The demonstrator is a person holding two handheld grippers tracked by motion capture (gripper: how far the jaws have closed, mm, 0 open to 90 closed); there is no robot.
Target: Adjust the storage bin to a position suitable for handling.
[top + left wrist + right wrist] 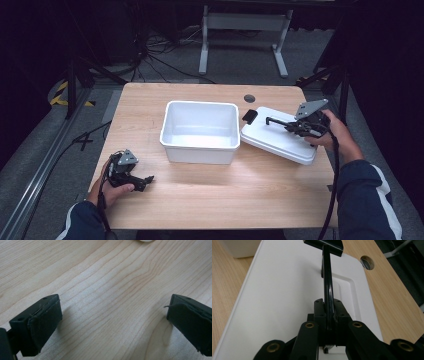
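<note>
The right gripper [328, 315] pinches the lid's black handle [327, 285]; the thin handle may slip sideways, dropping the lid [277, 137].

A light wooden table [215, 195] with rounded corners and a round cable hole [249, 98] near its far edge carries two things directly — a white open bin [200, 131] standing upright about the middle, and a flat white lid [278, 137] with a black handle [275, 120], lying just beside the bin's right wall, towards the table's right edge.
</note>
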